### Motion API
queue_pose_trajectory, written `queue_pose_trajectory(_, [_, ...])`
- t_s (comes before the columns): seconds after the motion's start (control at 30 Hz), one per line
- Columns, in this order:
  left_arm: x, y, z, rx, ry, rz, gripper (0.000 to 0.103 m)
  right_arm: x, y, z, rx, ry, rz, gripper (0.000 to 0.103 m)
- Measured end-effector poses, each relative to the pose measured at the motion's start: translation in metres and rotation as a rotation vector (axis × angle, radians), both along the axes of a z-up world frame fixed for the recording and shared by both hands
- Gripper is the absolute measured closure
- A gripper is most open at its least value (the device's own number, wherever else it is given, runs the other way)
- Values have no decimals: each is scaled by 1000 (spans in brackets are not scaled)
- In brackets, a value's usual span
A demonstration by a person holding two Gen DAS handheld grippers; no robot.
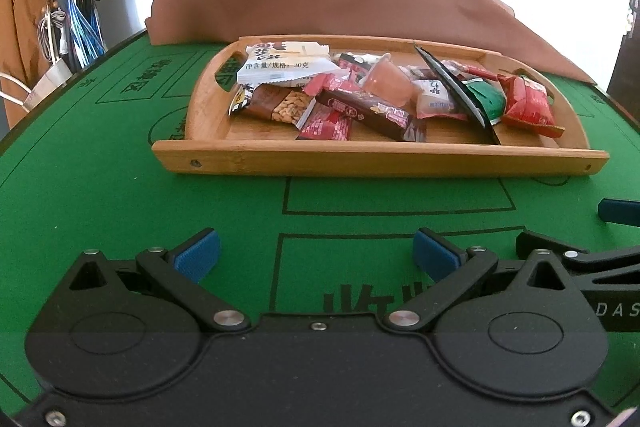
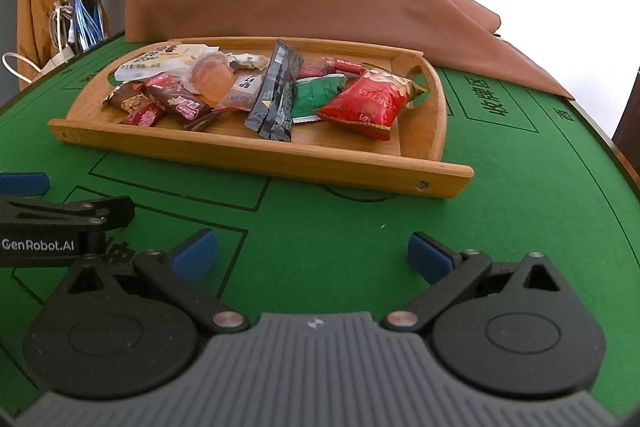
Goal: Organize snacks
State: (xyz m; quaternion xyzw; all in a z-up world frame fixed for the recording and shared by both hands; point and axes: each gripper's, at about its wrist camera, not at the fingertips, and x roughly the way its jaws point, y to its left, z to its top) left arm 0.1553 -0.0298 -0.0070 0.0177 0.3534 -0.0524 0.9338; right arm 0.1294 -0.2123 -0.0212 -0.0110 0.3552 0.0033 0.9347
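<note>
Snacks sat piled in one wooden tray (image 1: 384,163) on the green table (image 1: 100,155), well ahead of both sets of jaws. Left gripper (image 1: 316,255) hung low over the felt, jaws spread wide and gripping nothing; right gripper (image 2: 312,253) did the same, released, nothing between its blue pads (image 2: 196,255). The two grippers were side by side, each showing at the edge of the other's view.

The count, as far as the heap allowed: one white packet (image 1: 280,65) at the far left of the tray, one peanut bar (image 1: 276,105) just nearer, one dark brown bar (image 1: 372,115), one small red wrapper (image 1: 326,127) closest to the left jaws, one pink jelly cup (image 1: 390,81), one black stick pack (image 2: 276,93), one green packet (image 2: 316,95), one big red bag (image 2: 368,103) toward the right end. A few smaller pieces behind them were too buried to count.

The tray's long axis ran crosswise to both jaws, its near rail facing them. The black stick pack lay lengthwise from far to near, pointing back toward the right jaws; the dark brown bar ran diagonally, and the red bag slanted too.

One brown cloth (image 1: 340,3) was heaped beyond the tray.
</note>
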Motion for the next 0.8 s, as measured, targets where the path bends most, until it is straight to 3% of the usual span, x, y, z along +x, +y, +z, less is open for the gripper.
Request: queue_pose_trajectory(0.8, [-1, 1, -1, -4, -5, -1, 0, 1, -1, 0, 0, 0, -6, 0])
